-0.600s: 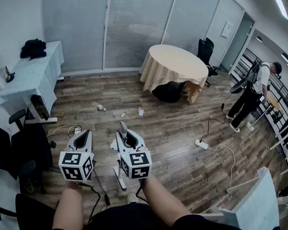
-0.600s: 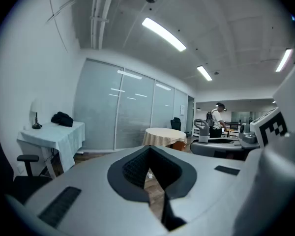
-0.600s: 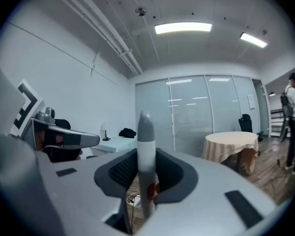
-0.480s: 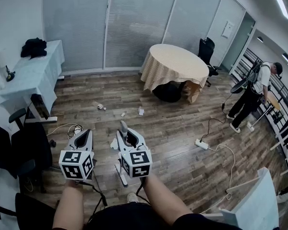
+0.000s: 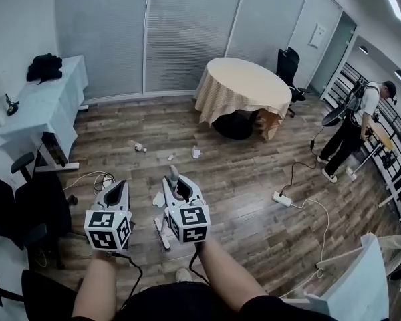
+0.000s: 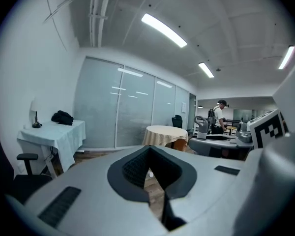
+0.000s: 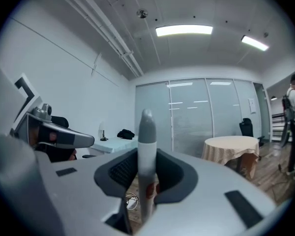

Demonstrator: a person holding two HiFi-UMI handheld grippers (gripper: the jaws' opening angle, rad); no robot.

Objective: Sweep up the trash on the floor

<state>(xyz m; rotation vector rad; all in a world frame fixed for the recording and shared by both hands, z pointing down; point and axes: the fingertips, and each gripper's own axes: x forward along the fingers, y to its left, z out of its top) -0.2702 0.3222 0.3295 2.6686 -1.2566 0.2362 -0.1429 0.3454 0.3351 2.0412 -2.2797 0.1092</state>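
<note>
Scraps of paper trash lie on the wooden floor: a white piece [image 5: 196,154], a crumpled one [image 5: 139,147] and a small bit [image 5: 171,158]. My right gripper [image 5: 177,187] is shut on a grey broom handle [image 5: 174,174], whose rounded tip rises between the jaws [image 7: 146,132]. A white part of the tool [image 5: 162,235] shows below, between the two grippers. My left gripper [image 5: 113,192] is held beside it at the same height. In the left gripper view its pads [image 6: 137,168] meet with nothing seen between them.
Ahead stands a round table with a beige cloth [image 5: 247,89], a black bag [image 5: 235,127] under it. A person [image 5: 351,129] stands at the right. A power strip [image 5: 281,198] and its cable cross the floor. A white-clothed table [image 5: 40,102] and a dark chair [image 5: 33,206] are at the left.
Both grippers have stayed nearly in place; the right one with the handle has lifted slightly. The view has shifted a little.
</note>
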